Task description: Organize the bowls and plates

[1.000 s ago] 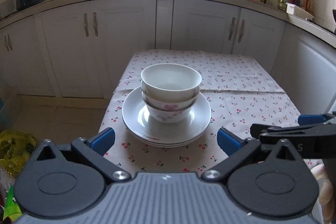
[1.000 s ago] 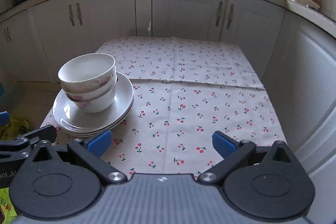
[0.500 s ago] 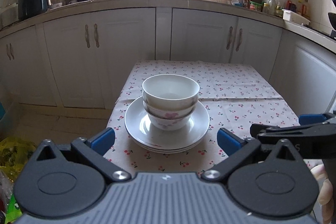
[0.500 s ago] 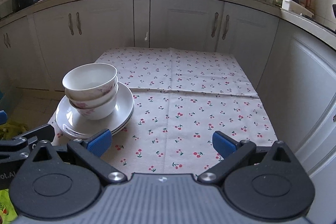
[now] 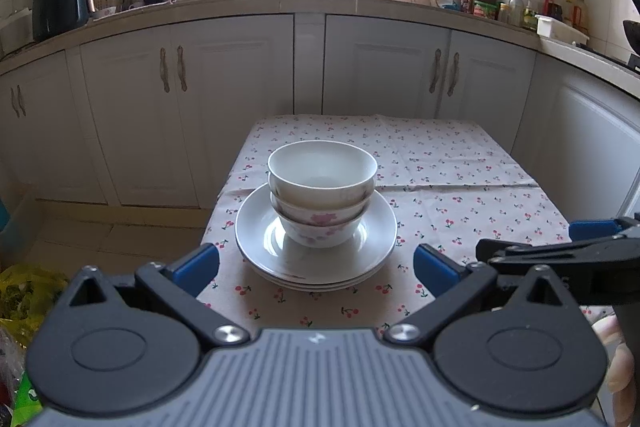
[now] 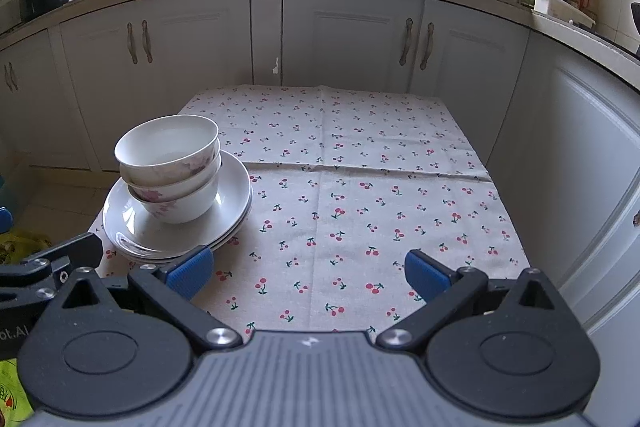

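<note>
A stack of white bowls (image 5: 322, 187), the lower ones printed with pink flowers, sits nested on a stack of white plates (image 5: 256, 239) near the front left part of a table under a cherry-print tablecloth (image 5: 440, 179). In the left wrist view this pile stands at the middle of the frame, straight ahead of the left gripper (image 5: 316, 267), whose blue-padded jaws are spread wide with nothing between them. The right gripper (image 6: 310, 273) is likewise wide apart and empty; its view puts the pile in the left half of the frame and bare tablecloth in the centre and right.

Only the left wrist view shows a fingertip (image 5: 604, 331) of the person at the lower right edge, beside the black body of the right gripper. Only the right wrist view shows the left gripper's black frame entering from the lower left edge. Both views take in white cabinets (image 5: 224, 99) and a cluttered countertop (image 5: 280, 1) across the top of the frame.
</note>
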`<state>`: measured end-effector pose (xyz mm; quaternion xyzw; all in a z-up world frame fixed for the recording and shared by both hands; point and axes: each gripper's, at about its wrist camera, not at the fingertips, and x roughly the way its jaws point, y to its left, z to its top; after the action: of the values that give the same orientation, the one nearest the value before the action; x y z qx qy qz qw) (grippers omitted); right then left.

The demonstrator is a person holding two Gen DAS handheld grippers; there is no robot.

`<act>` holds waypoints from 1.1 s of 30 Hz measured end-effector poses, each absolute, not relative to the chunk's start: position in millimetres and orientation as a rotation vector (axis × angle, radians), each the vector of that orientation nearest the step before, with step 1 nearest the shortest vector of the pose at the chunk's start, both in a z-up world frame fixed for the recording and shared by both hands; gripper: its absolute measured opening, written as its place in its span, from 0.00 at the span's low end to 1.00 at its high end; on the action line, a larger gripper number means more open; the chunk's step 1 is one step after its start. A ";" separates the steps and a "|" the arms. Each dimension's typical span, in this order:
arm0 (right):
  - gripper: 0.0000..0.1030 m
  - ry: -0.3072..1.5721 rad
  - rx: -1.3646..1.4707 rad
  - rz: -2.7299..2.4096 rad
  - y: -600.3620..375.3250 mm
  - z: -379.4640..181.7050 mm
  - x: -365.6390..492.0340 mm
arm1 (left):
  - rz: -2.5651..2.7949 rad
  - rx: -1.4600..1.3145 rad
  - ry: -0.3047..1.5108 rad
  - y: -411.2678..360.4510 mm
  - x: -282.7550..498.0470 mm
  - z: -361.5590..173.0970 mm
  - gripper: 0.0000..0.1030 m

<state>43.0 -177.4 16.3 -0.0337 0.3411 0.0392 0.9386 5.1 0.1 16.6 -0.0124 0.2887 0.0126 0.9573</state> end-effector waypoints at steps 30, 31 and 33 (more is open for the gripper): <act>1.00 0.701 -0.068 0.070 -179.8 16.1 44.1 | 0.019 -0.019 0.593 -1.0 8.3 16.7 0.99; 1.00 0.700 -0.067 0.069 -179.7 16.2 43.7 | 0.019 -0.019 0.593 -1.1 8.2 16.7 0.99; 1.00 0.700 -0.067 0.070 -180.0 16.3 43.7 | 0.018 -0.018 0.594 -1.0 8.6 16.7 0.99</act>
<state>43.7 -180.0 16.3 -0.0327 0.3430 0.0342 0.9382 8.6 -1.0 16.7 -0.0086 0.2924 0.0090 0.9562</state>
